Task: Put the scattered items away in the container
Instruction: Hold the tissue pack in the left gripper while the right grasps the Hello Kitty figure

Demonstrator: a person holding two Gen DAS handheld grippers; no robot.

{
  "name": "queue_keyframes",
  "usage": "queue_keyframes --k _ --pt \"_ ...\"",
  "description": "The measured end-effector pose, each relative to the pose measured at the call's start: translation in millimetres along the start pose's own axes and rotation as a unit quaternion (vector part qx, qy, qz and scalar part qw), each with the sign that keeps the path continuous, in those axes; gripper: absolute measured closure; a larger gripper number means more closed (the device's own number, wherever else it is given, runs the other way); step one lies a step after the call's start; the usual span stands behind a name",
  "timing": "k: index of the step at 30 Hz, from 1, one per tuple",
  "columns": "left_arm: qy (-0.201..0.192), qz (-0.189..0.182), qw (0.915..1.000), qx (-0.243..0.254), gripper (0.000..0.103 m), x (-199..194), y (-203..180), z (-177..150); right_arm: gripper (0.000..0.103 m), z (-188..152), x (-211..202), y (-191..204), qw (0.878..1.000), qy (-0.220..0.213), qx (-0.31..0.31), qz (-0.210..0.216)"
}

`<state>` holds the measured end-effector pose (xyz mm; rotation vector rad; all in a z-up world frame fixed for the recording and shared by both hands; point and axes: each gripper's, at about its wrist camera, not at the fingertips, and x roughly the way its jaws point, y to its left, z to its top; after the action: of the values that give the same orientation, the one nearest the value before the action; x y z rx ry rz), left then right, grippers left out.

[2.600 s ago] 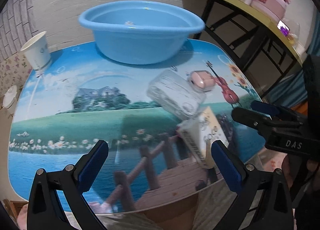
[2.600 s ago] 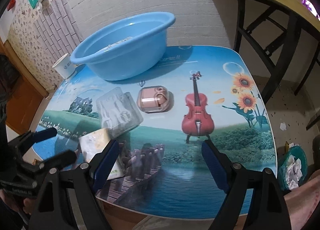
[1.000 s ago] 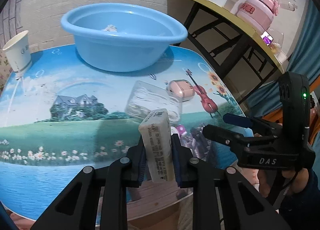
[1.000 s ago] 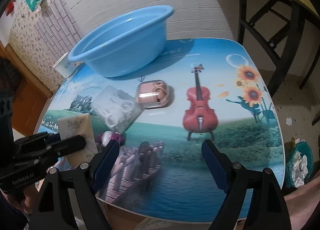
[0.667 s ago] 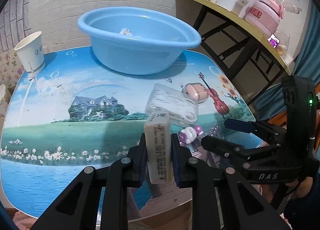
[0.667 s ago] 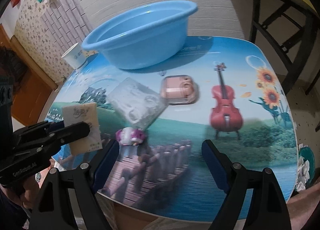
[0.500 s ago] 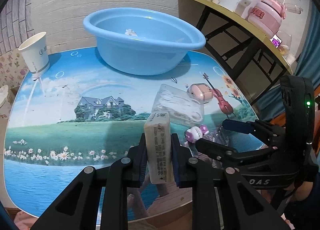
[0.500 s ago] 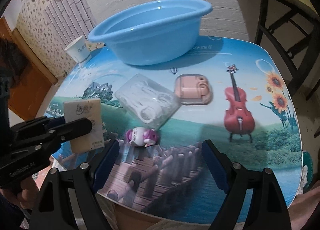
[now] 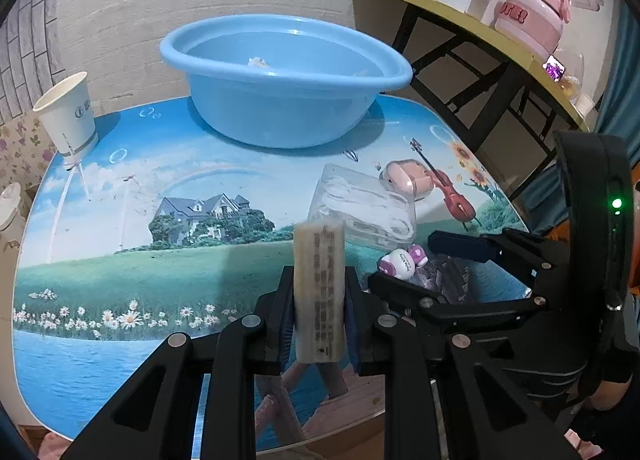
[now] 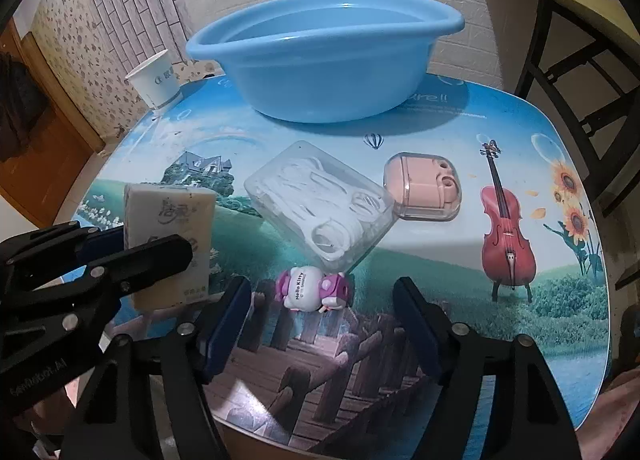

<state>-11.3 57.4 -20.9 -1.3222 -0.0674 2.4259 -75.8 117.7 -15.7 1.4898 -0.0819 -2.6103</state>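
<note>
My left gripper (image 9: 318, 288) is shut on a cream tissue pack (image 9: 319, 280) and holds it upright above the table's front edge; the pack also shows in the right wrist view (image 10: 170, 236). My right gripper (image 10: 320, 324) is open, its jaws either side of a small pink Hello Kitty toy (image 10: 312, 288) on the table. A clear plastic box of white picks (image 10: 320, 205) and a pink earbud case (image 10: 424, 191) lie beyond it. The blue basin (image 10: 324, 59) stands at the back; a small white item lies inside it (image 9: 258, 61).
A white paper cup (image 9: 70, 117) stands at the table's back left corner. A dark-legged side table (image 9: 472, 39) with a pink appliance and bottles stands to the right. The table (image 9: 100, 252) has a printed landscape top.
The left gripper closed on the tissue pack and lifted it off the table, uncovering the Hello Kitty toy. The right gripper moved in towards the toy, still open.
</note>
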Motion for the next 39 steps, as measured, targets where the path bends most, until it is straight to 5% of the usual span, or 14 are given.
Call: queue_keyframes --k 4,8,24,31,39 --pt "0.014 0.001 0.9999 0.003 0.082 10.7 -1.9 -4.9 0.054 -0.2 -1.8 1.9 1.000 -0.005 -0.016 -0.002" --pt "0.021 0.004 0.9998 0.005 0.082 17.7 -3.4 -6.8 0.065 -1.5 -4.4 -4.6 1.000 -0.006 -0.010 0.004" --pt "0.017 0.015 0.9996 0.018 0.081 25.6 -10.0 -3.1 0.065 -11.0 -16.0 -33.6 1.000 -0.013 0.016 -0.011" --pt "0.011 0.009 0.9996 0.026 0.059 27.0 -14.7 -2.7 0.059 -10.1 -14.3 -27.2 1.000 -0.016 0.009 -0.019" --pt "0.003 0.020 0.9994 0.027 0.052 29.7 -12.3 -0.9 0.045 -11.1 -12.3 -28.7 0.999 -0.025 0.015 -0.042"
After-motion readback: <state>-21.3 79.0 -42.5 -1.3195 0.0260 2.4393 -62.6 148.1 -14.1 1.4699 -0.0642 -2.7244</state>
